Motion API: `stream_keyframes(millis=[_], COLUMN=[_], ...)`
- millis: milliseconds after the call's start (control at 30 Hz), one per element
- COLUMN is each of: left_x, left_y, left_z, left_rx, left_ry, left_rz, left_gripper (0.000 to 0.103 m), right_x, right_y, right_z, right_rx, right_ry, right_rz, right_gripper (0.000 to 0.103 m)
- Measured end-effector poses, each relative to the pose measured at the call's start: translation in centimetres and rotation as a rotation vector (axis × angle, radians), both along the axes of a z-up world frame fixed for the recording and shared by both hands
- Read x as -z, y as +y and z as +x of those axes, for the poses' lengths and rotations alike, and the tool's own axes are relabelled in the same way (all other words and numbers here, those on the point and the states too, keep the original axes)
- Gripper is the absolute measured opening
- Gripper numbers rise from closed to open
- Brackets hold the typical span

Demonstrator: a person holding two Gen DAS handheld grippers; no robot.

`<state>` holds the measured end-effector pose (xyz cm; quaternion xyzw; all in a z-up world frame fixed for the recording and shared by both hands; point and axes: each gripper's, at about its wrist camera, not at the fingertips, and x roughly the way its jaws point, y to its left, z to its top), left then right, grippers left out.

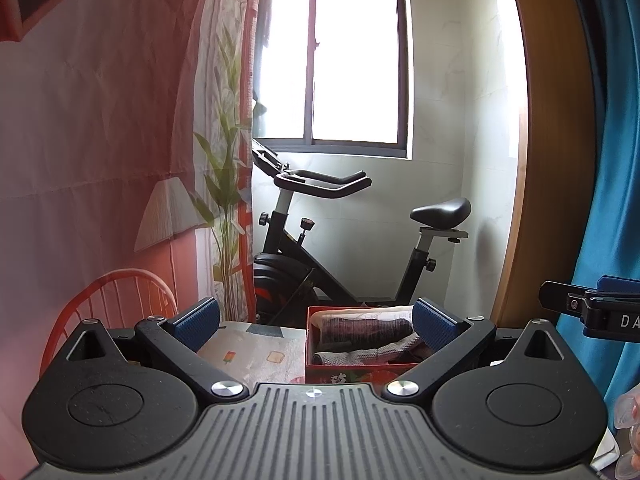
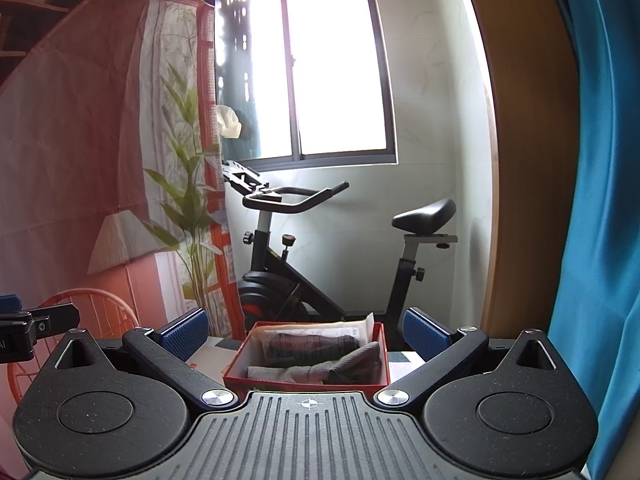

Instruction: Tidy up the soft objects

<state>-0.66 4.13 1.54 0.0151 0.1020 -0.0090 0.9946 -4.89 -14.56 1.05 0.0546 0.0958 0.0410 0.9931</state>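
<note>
Both grippers held level, jaws apart, red box ahead on the table.

Your left gripper has its blue pads spread wide with nothing between them; the right gripper is the same, spread and holding nothing. The red box sits on the patterned tablecloth, straight ahead of your right gripper and a little right of centre for your left. Inside it lie folded soft items: a grey knit cloth toward the near side, a dark striped cloth behind it, and white fabric at the far wall. Beyond the table stand an exercise bike, a window, and a blue curtain at your right. An orange chair back shows at the left.
</note>
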Motion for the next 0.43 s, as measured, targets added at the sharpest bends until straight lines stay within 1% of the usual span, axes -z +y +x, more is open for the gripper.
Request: stream_keyframes(millis=[433], left_x=[0.15], left_y=[0.79], left_z=[0.22], left_rx=[0.017], left_ry=[0.005], left_rz=[-0.005], left_gripper=[0.103], right_x=[-0.02], right_y=[0.05], right_z=[0.04], right_rx=[0.001], right_ry=[0.001], right_rz=[0.0], right_gripper=[0.103])
